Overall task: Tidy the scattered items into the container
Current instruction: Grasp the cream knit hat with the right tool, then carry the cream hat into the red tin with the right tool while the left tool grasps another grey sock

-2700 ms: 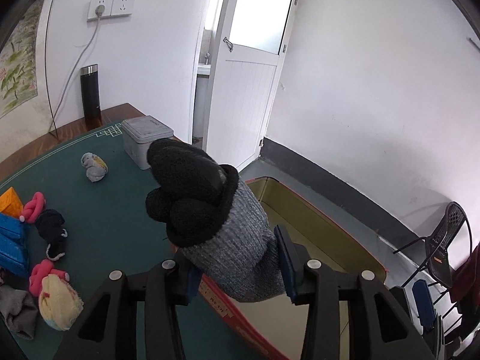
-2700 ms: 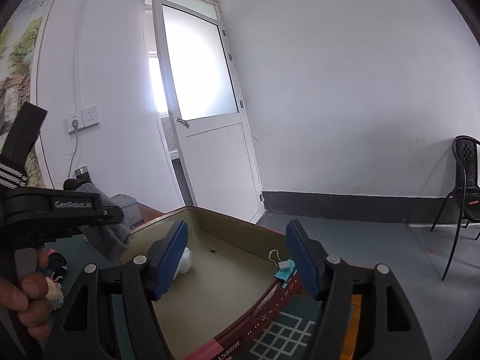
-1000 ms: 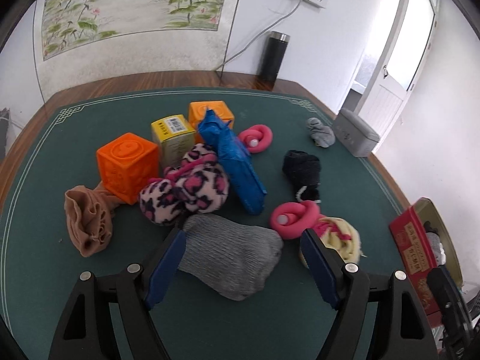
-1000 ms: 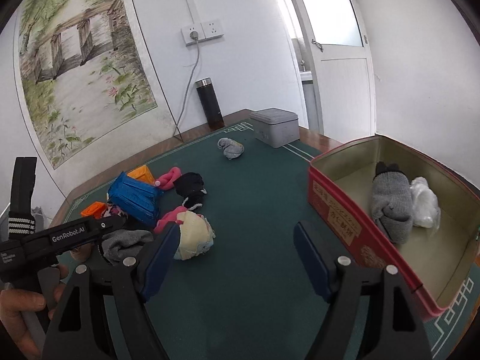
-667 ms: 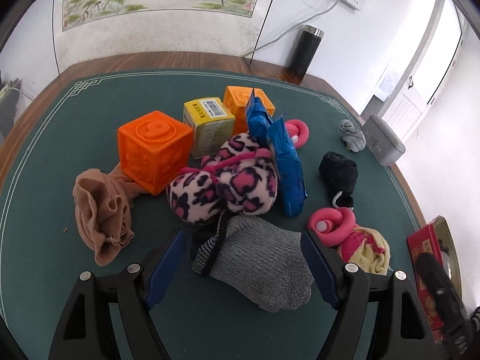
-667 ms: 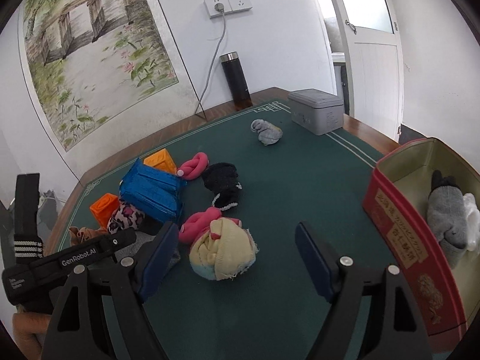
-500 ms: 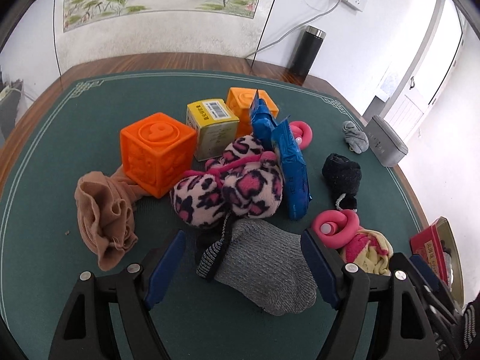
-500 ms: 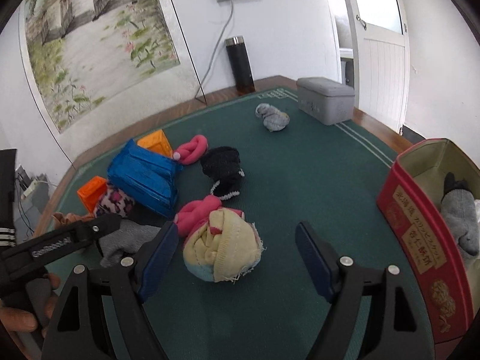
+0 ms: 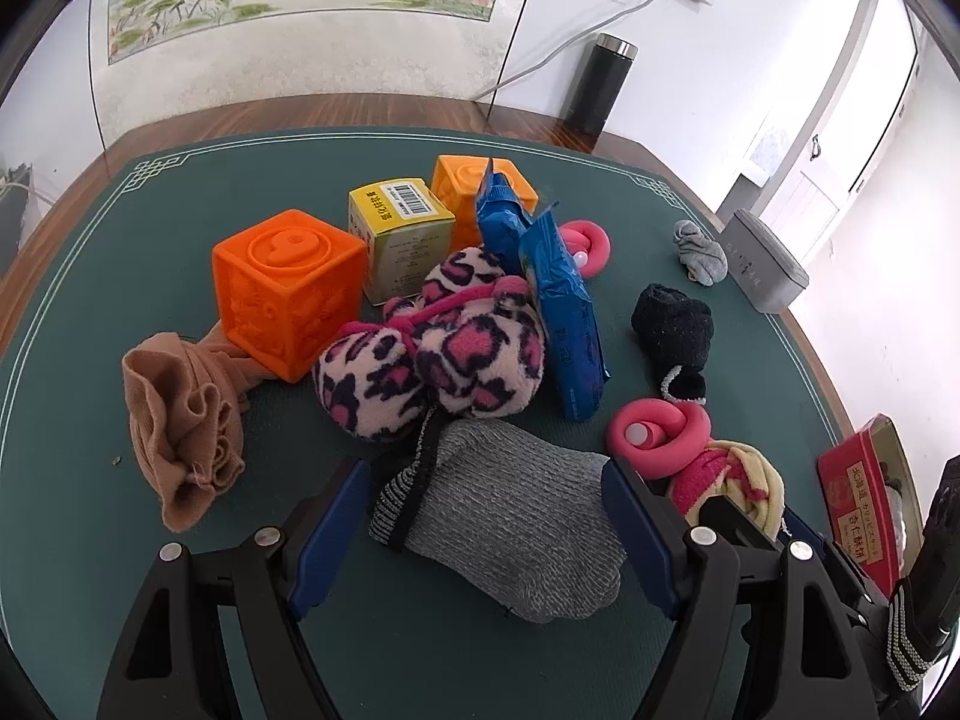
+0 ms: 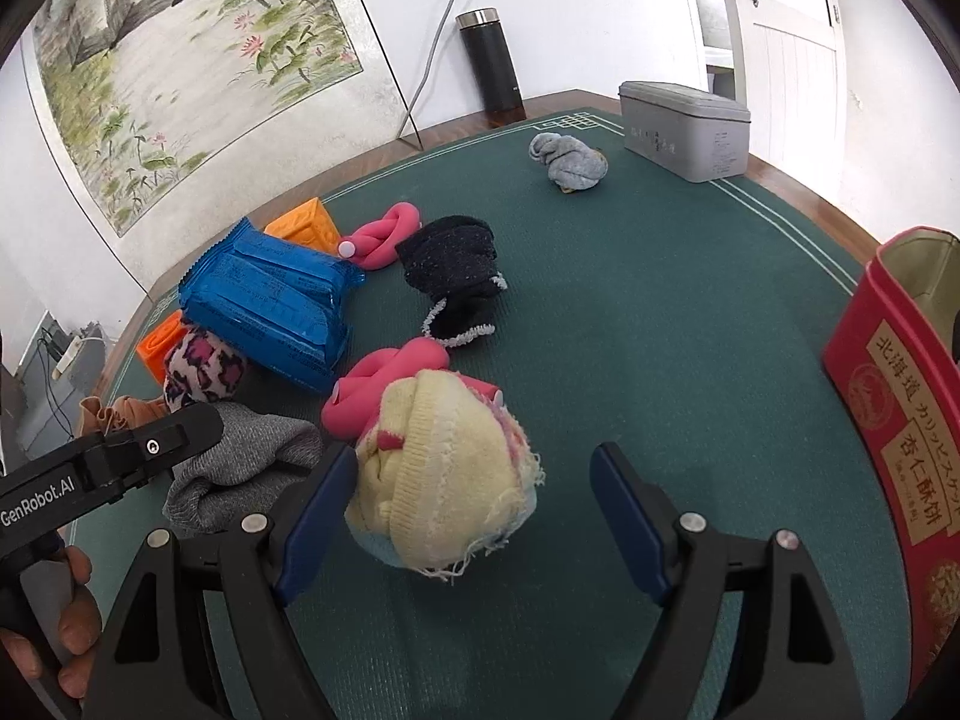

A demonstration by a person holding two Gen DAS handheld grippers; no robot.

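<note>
While both tools stand spread wide and empty over the green mat [image 9: 72, 276], the left gripper [image 9: 486, 528] brackets a grey sock [image 9: 510, 516] lying flat between its blue pads, neither pad clearly touching it. The sock's long axis runs from its striped cuff at the upper left to its rounded toe at the lower right. Further right, the right gripper [image 10: 468, 516] straddles a yellow sock ball [image 10: 444, 468], which sits against the left pad and apart from the right one. At the far right the red tin [image 10: 888, 390] is cut off by the edge, its inside mostly hidden.
</note>
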